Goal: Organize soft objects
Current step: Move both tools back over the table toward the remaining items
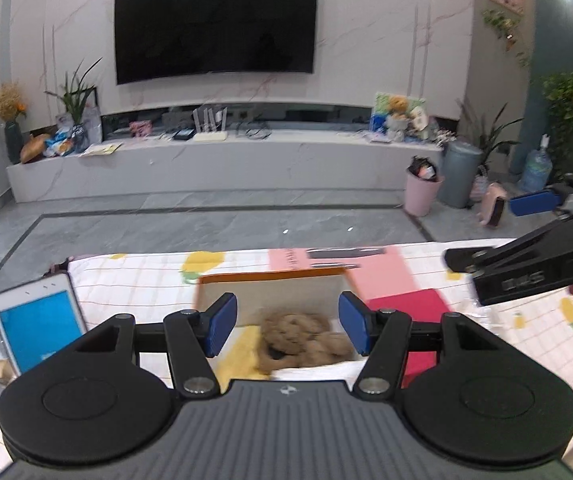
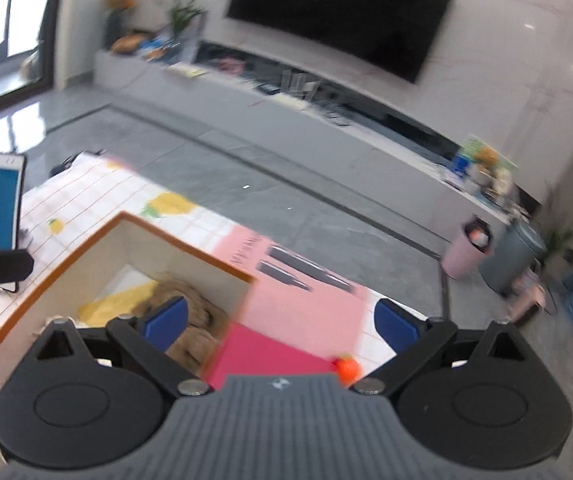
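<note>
Ahead of you a dark television (image 1: 216, 24) hangs on a marble wall above a long low cabinet (image 1: 222, 164), across grey floor tiles. Your surface (image 1: 134, 280) wears a checked cloth with lemon prints; its far edge meets bare floor. The pink sheet (image 2: 306, 300) carries printing too blurred to read. The brown plush toy (image 1: 302, 338) lies in the open box (image 2: 114, 226) at 12 o'clock, on yellow fabric. Your left gripper (image 1: 286, 326) hangs spread and empty over it. Your right gripper (image 2: 282, 320), at 3 o'clock, is wide apart, holding nothing. A lit phone (image 1: 40, 326) stands at 9 o'clock.
</note>
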`<state>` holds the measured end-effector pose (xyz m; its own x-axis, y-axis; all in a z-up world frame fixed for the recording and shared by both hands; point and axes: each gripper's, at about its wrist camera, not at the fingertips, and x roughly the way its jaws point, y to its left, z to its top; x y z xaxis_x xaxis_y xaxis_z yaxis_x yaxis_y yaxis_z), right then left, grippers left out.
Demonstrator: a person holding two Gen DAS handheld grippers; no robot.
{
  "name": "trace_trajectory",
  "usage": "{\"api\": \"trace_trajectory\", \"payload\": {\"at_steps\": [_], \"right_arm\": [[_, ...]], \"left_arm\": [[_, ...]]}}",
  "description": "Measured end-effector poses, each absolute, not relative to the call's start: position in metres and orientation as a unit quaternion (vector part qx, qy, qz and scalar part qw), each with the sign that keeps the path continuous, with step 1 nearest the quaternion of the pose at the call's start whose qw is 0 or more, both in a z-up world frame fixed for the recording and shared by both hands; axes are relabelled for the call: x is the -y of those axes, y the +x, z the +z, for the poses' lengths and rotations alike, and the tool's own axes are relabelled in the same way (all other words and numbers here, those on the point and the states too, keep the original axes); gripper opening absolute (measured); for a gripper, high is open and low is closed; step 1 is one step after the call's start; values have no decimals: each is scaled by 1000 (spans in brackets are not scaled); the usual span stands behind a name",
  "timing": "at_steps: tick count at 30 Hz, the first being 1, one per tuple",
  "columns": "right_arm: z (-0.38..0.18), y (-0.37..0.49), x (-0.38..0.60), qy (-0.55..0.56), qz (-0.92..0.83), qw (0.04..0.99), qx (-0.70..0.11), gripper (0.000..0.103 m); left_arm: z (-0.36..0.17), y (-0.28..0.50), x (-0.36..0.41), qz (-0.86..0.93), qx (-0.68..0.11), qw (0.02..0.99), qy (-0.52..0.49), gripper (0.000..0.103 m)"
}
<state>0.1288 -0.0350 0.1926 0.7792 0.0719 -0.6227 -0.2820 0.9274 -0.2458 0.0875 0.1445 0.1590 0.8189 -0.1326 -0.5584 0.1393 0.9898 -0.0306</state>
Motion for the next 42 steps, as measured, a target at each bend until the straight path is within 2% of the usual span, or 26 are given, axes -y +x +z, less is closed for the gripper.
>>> {"api": "trace_trajectory", "payload": {"at_steps": [7,11,18,25,31,38,41,42], "right_arm": [[170,48,127,-130,53,943,-302,99],[135,19,170,-102,21,948,-301,99],[66,10,203,-58,19,966,-253,99],[23,61,227,51,66,962,-262,98],[-14,133,232,117,73,946,-294,94],[-39,193,217,106,79,941,-310,86],[-44,207,209,92,93,937,-325,75],[-44,210,208,93,93,936,-326,75]], "left_arm": [[124,47,-93,-99,-279,955,10,69],[101,27,-63,-117,-278,953,28,69],[62,21,-29,-172,-306,936,10,69],[26,21,-12,-223,-285,932,19,69],[-2,17,3,-301,-287,909,41,69],[-19,22,4,-320,-308,895,39,69],[-24,27,0,-309,-323,894,30,69],[-25,29,-2,-306,-327,894,27,69]]}}
